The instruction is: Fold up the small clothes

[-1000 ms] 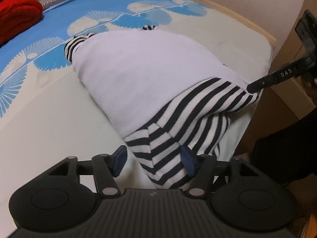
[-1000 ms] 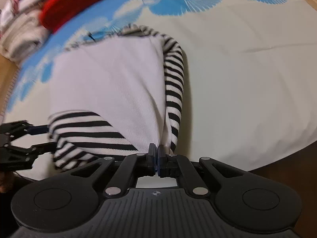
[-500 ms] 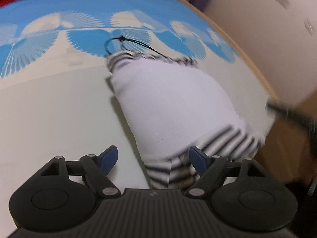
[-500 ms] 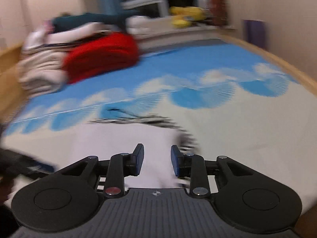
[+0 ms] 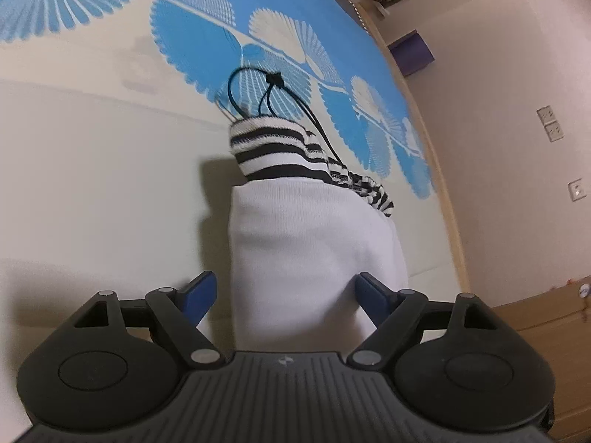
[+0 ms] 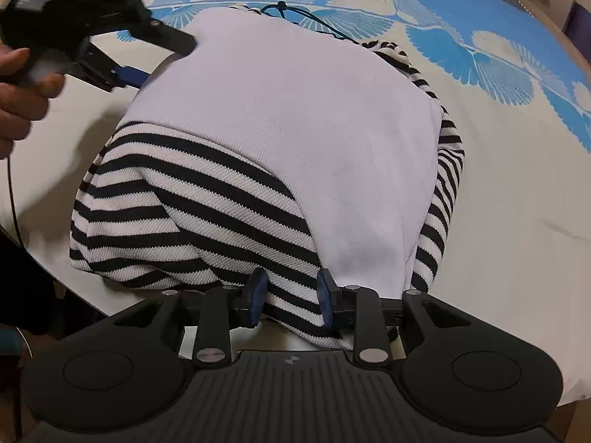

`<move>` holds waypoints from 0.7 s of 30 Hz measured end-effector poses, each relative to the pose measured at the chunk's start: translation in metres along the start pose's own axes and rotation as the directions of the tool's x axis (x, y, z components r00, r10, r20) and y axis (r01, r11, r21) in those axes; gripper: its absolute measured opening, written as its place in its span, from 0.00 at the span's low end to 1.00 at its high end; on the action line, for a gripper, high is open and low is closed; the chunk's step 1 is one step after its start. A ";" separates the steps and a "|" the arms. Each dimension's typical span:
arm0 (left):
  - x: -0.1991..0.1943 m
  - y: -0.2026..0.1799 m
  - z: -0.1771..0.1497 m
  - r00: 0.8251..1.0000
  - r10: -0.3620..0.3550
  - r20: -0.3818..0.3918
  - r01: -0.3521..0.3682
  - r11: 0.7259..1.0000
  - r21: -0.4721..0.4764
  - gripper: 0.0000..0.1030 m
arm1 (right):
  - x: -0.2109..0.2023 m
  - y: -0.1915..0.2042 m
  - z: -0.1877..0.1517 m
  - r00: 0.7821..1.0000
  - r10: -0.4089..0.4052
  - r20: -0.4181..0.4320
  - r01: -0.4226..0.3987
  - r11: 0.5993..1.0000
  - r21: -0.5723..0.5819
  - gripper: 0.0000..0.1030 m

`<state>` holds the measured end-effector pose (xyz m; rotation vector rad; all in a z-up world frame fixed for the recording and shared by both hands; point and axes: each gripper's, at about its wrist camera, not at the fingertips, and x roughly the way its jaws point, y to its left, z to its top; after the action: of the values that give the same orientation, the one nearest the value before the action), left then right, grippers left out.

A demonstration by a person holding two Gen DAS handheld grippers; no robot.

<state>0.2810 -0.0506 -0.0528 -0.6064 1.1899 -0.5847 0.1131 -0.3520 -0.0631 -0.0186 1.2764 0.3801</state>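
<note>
White knit with black stripes, that's the top (image 6: 295,129) you're folding, and it sits bunched on the bed cover (image 6: 517,240), the cream one with blue fan shapes across the far side. From your right gripper's camera it fills the middle of the view, striped part at 7 o'clock, plain white part from the centre up to 12. A black cord (image 5: 273,99) loops out past the striped cuff at 12 o'clock in the left camera.

Your right gripper (image 6: 290,291) has its jaws partly apart, and a fold of the striped fabric lies between the blue pads (image 6: 258,291). They look right against the cloth, but I can't tell if they're actually pinching it.

Your left gripper (image 5: 284,295) is standing wide and its jaws are opening. The white end of the top sits between them; the pad at 3 o'clock looks close to or brushing the cloth, the one at 9 o'clock is clear of it. In the right camera you can see that gripper at 10 o'clock, beside the top's edge, with your hand (image 6: 18,88) wrapped round its handle.
</note>
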 end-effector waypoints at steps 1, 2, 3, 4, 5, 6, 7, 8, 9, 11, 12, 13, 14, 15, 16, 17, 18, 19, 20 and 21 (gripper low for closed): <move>0.005 0.001 0.001 1.000 -0.009 -0.003 0.009 1.000 -0.010 0.84 | 0.000 0.001 -0.001 1.000 0.000 -0.003 0.000 1.000 0.003 0.30; 0.011 0.004 0.004 1.000 -0.014 -0.005 0.014 1.000 -0.020 0.84 | 0.001 0.002 0.001 1.000 0.000 -0.005 0.000 1.000 0.007 0.30; 0.015 0.005 0.004 1.000 -0.022 -0.009 0.021 0.999 -0.033 0.82 | 0.000 0.003 0.001 1.000 0.001 -0.008 -0.001 1.000 0.013 0.30; 0.020 0.006 0.004 0.999 -0.030 -0.014 0.029 0.999 -0.045 0.78 | -0.002 0.005 0.000 1.000 0.003 -0.012 -0.003 1.000 0.020 0.30; 0.023 0.006 0.004 0.999 -0.029 -0.018 0.028 0.999 -0.045 0.75 | -0.002 0.004 0.001 1.000 0.007 -0.018 -0.006 0.999 0.032 0.30; 0.025 0.002 0.004 1.000 -0.014 -0.017 0.014 1.000 -0.026 0.65 | 0.000 0.002 0.003 1.000 0.011 -0.023 -0.009 0.999 0.049 0.30; 0.024 -0.002 0.005 1.000 -0.001 -0.015 0.001 1.000 -0.007 0.53 | -0.001 0.001 0.004 1.000 0.012 -0.028 -0.010 0.998 0.064 0.30; 0.022 -0.005 0.007 1.000 0.003 -0.011 -0.003 1.000 0.000 0.48 | -0.001 0.001 0.005 0.999 0.014 -0.031 -0.012 0.997 0.081 0.30; 0.017 -0.009 0.009 1.000 -0.005 -0.004 0.005 1.000 0.003 0.41 | 0.000 0.001 0.008 0.999 0.016 -0.034 -0.013 0.995 0.095 0.30; 0.001 -0.017 0.013 1.000 -0.009 0.021 0.008 0.999 0.041 0.38 | 0.003 0.002 0.015 0.999 0.032 -0.033 -0.028 0.993 0.119 0.30; -0.008 -0.021 0.014 0.999 0.003 0.036 -0.005 0.998 0.070 0.38 | 0.003 0.004 0.018 0.999 0.045 -0.028 -0.041 0.991 0.128 0.30; -0.020 -0.023 0.018 0.998 0.022 0.056 -0.027 0.995 0.095 0.38 | 0.004 0.007 0.023 0.998 0.059 -0.023 -0.055 0.990 0.133 0.29; -0.029 -0.023 0.022 0.997 0.043 0.067 -0.050 0.993 0.109 0.38 | 0.007 0.013 0.030 0.997 0.074 -0.018 -0.070 0.988 0.138 0.28; -0.041 -0.021 0.027 0.994 0.074 0.084 -0.085 0.988 0.128 0.38 | 0.010 0.018 0.037 0.996 0.084 -0.014 -0.081 0.987 0.141 0.28; -0.051 -0.016 0.032 0.991 0.086 0.099 -0.098 0.987 0.127 0.38 | 0.013 0.026 0.045 0.995 0.096 -0.009 -0.094 0.986 0.141 0.26; -0.061 -0.009 0.037 0.989 0.093 0.112 -0.106 0.986 0.125 0.38 | 0.017 0.035 0.053 0.994 0.108 -0.006 -0.106 0.985 0.138 0.24; -0.073 -0.002 0.043 0.986 0.104 0.129 -0.120 0.984 0.128 0.38 | 0.022 0.046 0.061 0.993 0.121 -0.003 -0.120 0.984 0.129 0.23; -0.085 0.007 0.048 0.981 0.121 0.151 -0.140 0.982 0.127 0.39 | 0.025 0.056 0.068 0.991 0.131 -0.001 -0.130 0.984 0.120 0.20; -0.095 0.012 0.054 0.976 0.138 0.167 -0.160 0.979 0.125 0.39 | 0.031 0.069 0.076 0.990 0.143 -0.002 -0.142 0.984 0.107 0.16; -0.105 0.019 0.059 0.969 0.161 0.185 -0.185 0.975 0.123 0.42 | 0.035 0.078 0.083 0.988 0.152 -0.003 -0.151 0.984 0.097 0.14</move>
<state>0.3117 0.0433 0.0185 -0.4198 1.0158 -0.4524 0.1760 -0.2507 -0.0556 0.1599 1.3087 0.4494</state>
